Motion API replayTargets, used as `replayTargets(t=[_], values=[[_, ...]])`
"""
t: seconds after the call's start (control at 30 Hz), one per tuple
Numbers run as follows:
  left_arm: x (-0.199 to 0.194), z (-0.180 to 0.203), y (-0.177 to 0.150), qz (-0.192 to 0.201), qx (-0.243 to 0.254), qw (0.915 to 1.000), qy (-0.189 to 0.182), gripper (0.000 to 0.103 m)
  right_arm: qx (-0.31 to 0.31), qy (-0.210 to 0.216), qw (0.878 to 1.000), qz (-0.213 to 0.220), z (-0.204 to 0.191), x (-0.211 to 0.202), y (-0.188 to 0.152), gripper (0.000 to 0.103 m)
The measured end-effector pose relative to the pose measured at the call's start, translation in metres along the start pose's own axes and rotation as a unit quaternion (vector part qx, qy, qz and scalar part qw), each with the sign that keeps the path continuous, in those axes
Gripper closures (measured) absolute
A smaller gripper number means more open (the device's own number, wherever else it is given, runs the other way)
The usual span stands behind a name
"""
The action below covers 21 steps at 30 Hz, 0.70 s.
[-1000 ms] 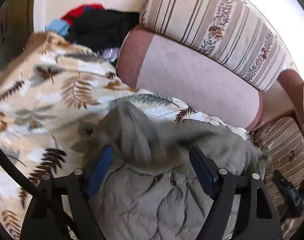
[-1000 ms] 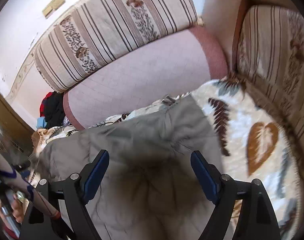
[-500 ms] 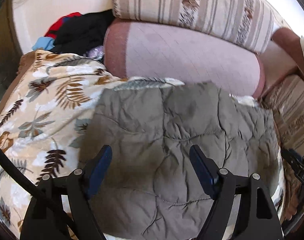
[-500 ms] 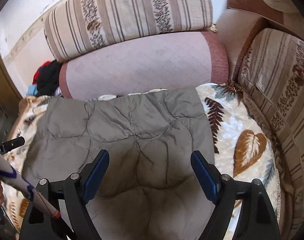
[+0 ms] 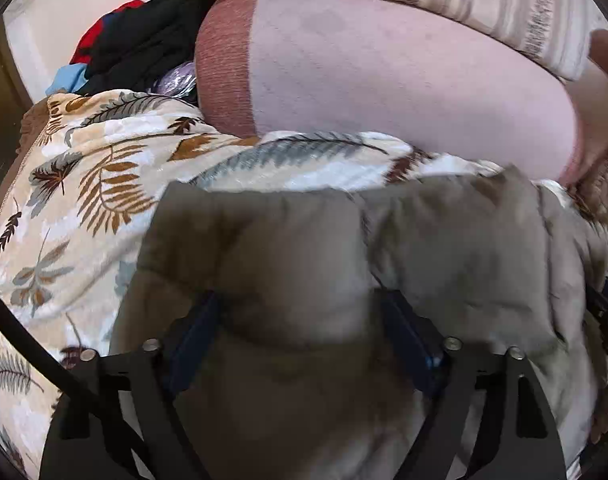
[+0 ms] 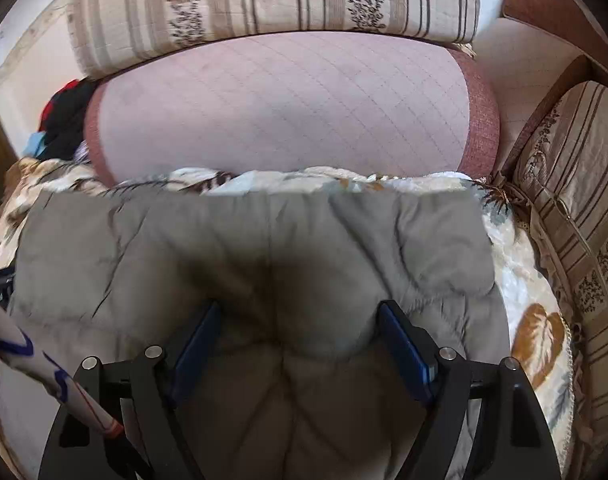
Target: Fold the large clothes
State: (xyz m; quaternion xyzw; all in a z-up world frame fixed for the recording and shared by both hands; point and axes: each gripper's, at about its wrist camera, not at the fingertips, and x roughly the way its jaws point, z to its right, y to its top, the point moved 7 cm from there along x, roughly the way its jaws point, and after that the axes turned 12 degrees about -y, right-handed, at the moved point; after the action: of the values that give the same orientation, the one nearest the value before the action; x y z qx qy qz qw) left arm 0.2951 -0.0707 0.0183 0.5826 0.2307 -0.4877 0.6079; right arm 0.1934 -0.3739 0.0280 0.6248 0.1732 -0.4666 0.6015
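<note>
A grey-green quilted jacket (image 5: pixel 343 248) lies on the leaf-print blanket (image 5: pixel 84 184) on the sofa seat; it also shows in the right wrist view (image 6: pixel 264 248). My left gripper (image 5: pixel 300 320) is open, its blue-padded fingers spread wide, with a puffy bulge of the jacket between them. My right gripper (image 6: pixel 300 328) is open the same way, pressed low on the jacket with fabric bulging between its fingers. The jacket's far edge lies straight, just short of the pink bolster.
A pink quilted bolster (image 5: pixel 403 80) and a striped back cushion (image 6: pixel 264 0) stand behind the jacket. A pile of dark, red and blue clothes (image 5: pixel 144 48) lies at the far left. A striped armrest cushion (image 6: pixel 575 200) closes the right side.
Both grippers have dropped lower and closer onto the jacket, staying open. The jacket went from bunched to spread flat, and now bulges up between the fingers.
</note>
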Motion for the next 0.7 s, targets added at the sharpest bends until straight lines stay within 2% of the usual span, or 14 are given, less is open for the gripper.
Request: replayTargets(t=[0.07,0.17,0.23,0.53,0.63,0.7], values=[[0.010,-0.007,0.007,-0.006,-0.001,0.9998,0.018,0.013,0.002,-0.005,1.000,-0.005,0.000,0.014,0.008,0.018],[0.026,-0.023,0.014,-0.011,0.003,0.9983,0.057,0.012,0.003,-0.012,1.000,-0.011,-0.001,0.033,0.017,0.018],[0.035,-0.034,0.017,-0.013,-0.005,0.9977,0.066,0.012,0.005,-0.013,1.000,-0.013,0.000,0.045,0.021,0.017],[0.053,-0.054,0.021,-0.011,-0.040,0.9984,0.039,0.010,0.095,0.043,0.993,-0.053,0.024,0.084,0.018,0.016],[0.054,-0.054,0.021,-0.014,-0.043,0.9986,0.026,0.010,0.099,0.041,0.992,-0.065,0.027,0.087,0.019,0.016],[0.047,-0.056,0.023,-0.018,-0.046,0.9987,0.014,0.010,0.071,0.016,0.995,-0.065,0.030,0.082,0.023,0.015]])
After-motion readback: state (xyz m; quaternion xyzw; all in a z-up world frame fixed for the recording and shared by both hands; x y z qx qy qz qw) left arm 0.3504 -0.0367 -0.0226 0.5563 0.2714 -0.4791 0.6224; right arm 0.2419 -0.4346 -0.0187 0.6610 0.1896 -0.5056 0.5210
